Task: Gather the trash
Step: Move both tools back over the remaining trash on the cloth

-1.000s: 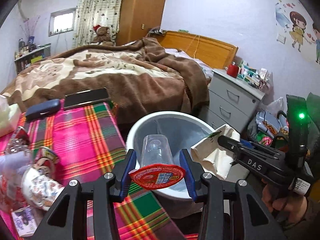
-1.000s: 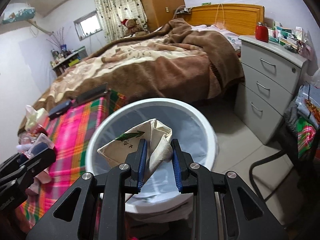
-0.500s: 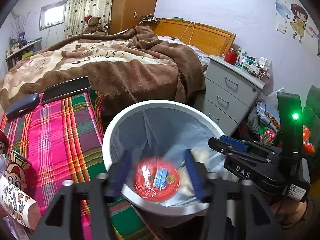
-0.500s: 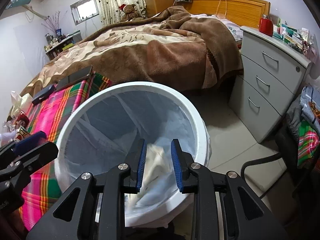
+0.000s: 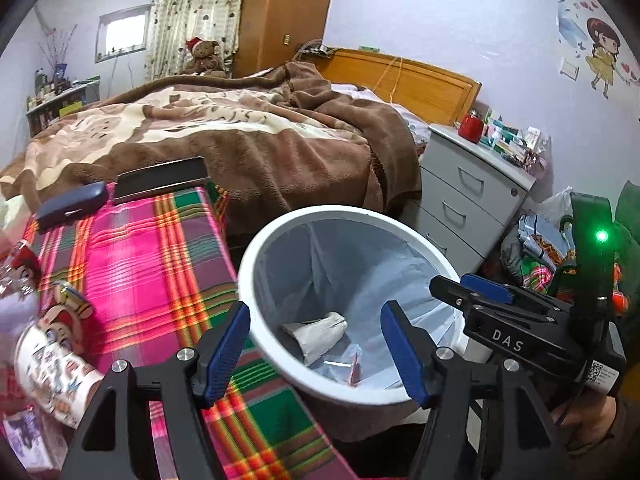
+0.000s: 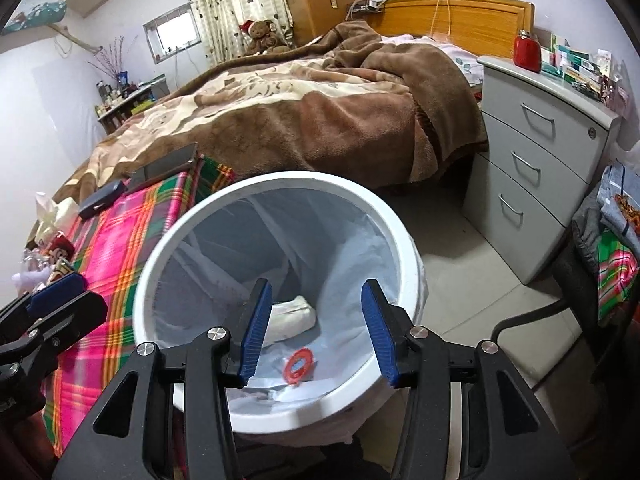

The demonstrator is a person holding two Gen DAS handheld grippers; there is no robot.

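Round white waste bin [image 6: 404, 248] lined with a translucent plastic bag, beside the plaid-covered tabletop [image 5: 132, 264]. Inside lie a crumpled cream paper bag [image 6: 292, 318] and a clear cup with red round lid [image 6: 298, 366]. Left tool [image 5: 316, 350] released, empty; right tool [image 6: 316, 328] opening, empty, both above the bin.

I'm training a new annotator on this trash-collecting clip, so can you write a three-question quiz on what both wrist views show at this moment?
1. True or false: the left gripper holds the cup with the red lid.
2. Where does the crumpled paper bag lie? A) on the plaid cloth B) inside the white bin C) on the bed
3. Fill in: the dark phone and glasses case lie at the far end of the ____ cloth.

Key: 1 false, its fingers are empty. 2 B. 3 plaid.
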